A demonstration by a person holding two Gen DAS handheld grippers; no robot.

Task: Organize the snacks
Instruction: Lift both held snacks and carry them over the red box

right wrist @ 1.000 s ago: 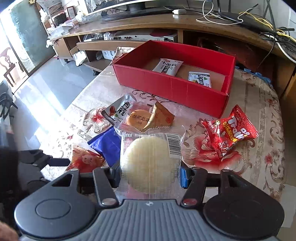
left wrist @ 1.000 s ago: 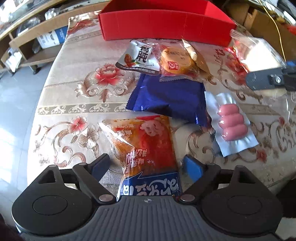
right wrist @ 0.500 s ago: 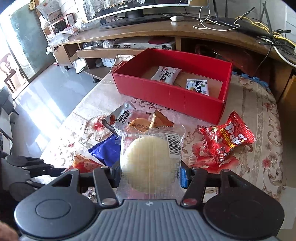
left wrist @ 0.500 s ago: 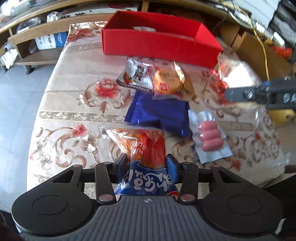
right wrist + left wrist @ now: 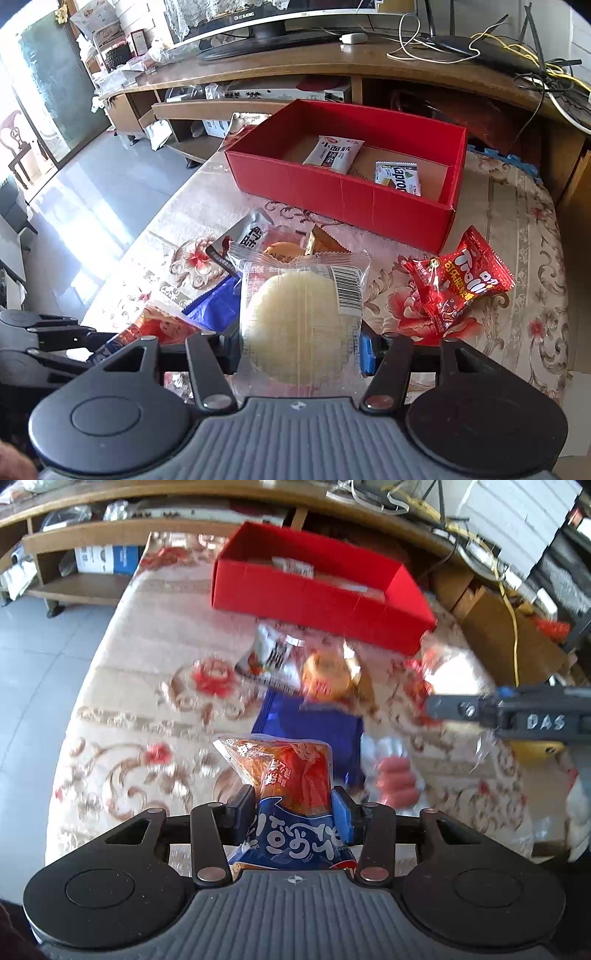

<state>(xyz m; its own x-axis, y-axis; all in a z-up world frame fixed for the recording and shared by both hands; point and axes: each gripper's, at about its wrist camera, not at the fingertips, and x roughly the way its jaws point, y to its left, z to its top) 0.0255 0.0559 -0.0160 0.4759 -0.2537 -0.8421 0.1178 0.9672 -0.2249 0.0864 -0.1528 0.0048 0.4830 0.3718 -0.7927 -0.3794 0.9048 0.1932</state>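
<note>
Left claw (image 5: 293,808): I have it clenched on the orange pack (image 5: 284,775), pads on both sides of its near half, pack clear of the table (image 5: 140,701).
Right claw (image 5: 301,349): gripping the round cake (image 5: 299,325) in its clear wrap.
Box (image 5: 343,195): red, open-topped, at the table's far edge, straight ahead of both claws; two packets lie inside, floor mostly bare.
Long axis: my orange pack points away toward the box.
Nearer: I judge the right claw closer.
Room: loose snacks crowd mid-table; Trolli bag (image 5: 461,284) near the right edge.
</note>
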